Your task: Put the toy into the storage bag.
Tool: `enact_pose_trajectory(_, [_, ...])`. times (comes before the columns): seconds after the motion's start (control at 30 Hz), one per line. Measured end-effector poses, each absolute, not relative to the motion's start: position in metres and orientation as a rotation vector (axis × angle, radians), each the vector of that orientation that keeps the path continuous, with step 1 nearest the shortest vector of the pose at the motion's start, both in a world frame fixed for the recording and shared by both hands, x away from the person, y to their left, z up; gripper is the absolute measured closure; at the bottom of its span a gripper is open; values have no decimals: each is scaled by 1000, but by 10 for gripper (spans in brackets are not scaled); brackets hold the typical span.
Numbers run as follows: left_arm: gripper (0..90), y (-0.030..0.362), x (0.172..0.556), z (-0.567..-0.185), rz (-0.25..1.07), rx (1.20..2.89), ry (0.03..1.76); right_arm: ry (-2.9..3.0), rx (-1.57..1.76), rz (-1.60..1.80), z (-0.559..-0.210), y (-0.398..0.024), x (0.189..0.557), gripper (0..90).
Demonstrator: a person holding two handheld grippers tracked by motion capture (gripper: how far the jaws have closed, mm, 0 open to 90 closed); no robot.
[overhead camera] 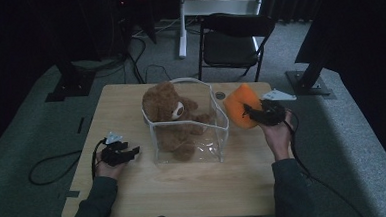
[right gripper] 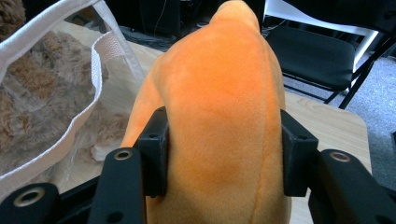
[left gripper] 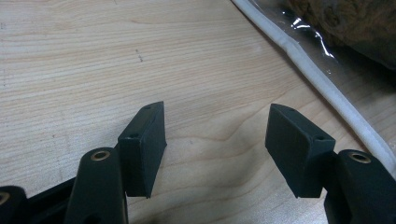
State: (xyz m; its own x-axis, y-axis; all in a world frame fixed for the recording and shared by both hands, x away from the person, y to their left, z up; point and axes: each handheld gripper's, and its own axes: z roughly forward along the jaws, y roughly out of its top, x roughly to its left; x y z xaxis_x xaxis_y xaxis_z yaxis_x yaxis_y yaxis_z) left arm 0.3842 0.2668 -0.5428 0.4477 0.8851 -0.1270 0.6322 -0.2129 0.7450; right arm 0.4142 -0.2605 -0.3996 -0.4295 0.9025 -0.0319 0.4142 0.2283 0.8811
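At lower left in the high view, the left gripper [overhead camera: 132, 152] rests on the table [overhead camera: 185, 181], jaws wide and empty. At centre, a clear bag [overhead camera: 221, 137] holds a brown teddy [overhead camera: 168, 112]. At right, the right gripper [overhead camera: 247, 110] clamps a plump, smooth orange plush [overhead camera: 238, 102] beside the bag.

High view: looking dim and underexposed, the room behind sinking into near black.
Table [overhead camera: 185, 184]: catching soft light, hardly any shadows showing.
Clear bag [overhead camera: 210, 137]: throwing small glints off its plastic wall.
Left gripper view: showing brighter, even light; wood grain reading sharp, plastic at upper right glaring white.
Right gripper view: orange plush [right gripper: 219, 116] glowing evenly, the chair [right gripper: 317, 56] behind going slightly soft.
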Motion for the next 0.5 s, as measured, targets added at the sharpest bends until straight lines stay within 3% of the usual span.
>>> enact_pose_trajectory(0.5, [387, 267, 384, -543, 423, 1942, 1273, 1931, 1196, 1147, -391, -261, 414, 477])
